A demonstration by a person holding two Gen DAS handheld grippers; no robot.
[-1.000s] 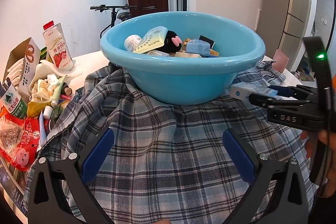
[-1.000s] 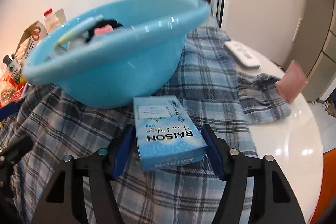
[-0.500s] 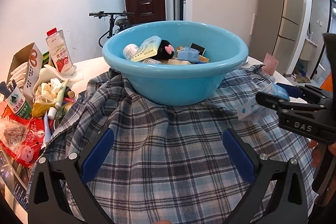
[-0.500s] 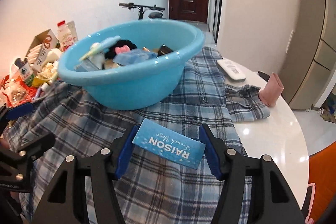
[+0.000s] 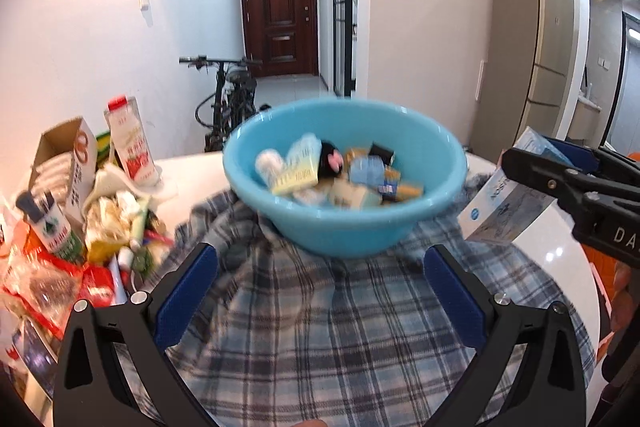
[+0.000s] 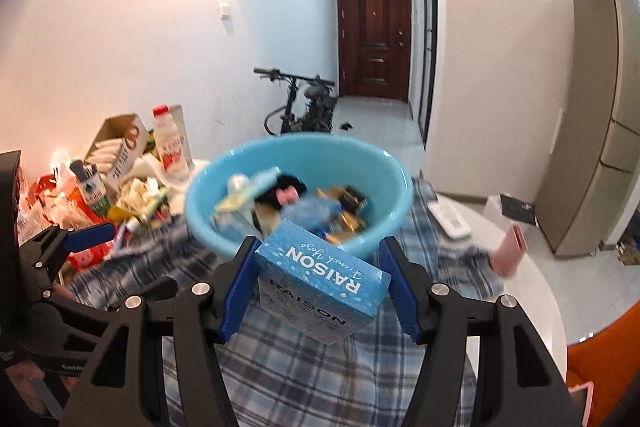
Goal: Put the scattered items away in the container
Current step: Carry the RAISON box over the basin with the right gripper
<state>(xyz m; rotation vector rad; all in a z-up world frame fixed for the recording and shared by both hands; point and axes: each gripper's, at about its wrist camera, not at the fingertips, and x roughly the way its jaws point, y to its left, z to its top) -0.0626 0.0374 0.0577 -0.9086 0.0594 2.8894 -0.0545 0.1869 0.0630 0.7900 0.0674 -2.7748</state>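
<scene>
The right gripper [image 6: 320,291] clamped a glossy rectangular blue carton [image 6: 324,287], held above the plaid cloth [image 6: 280,367] before the round, smooth plastic basin [image 6: 224,227]. The left gripper [image 5: 320,291] gaped wide, empty

The basin [image 5: 436,163] sits on a plaid cloth [image 5: 320,339] spread over the surface [image 5: 560,255], with small packets piled inside it. To its left lies a heap of clutter: a milk carton [image 5: 130,143] upright at the back, an open cardboard box [image 5: 68,159] beside it, a bottle [image 5: 52,223] nearer. The RAISON box [image 6: 324,283] sits between the right claw [image 6: 320,291] pads, lifted in front of the basin. Right of the basin lie a remote [image 6: 450,221] and a cup [image 6: 510,251]. A bicycle [image 5: 228,99] stands behind.
</scene>
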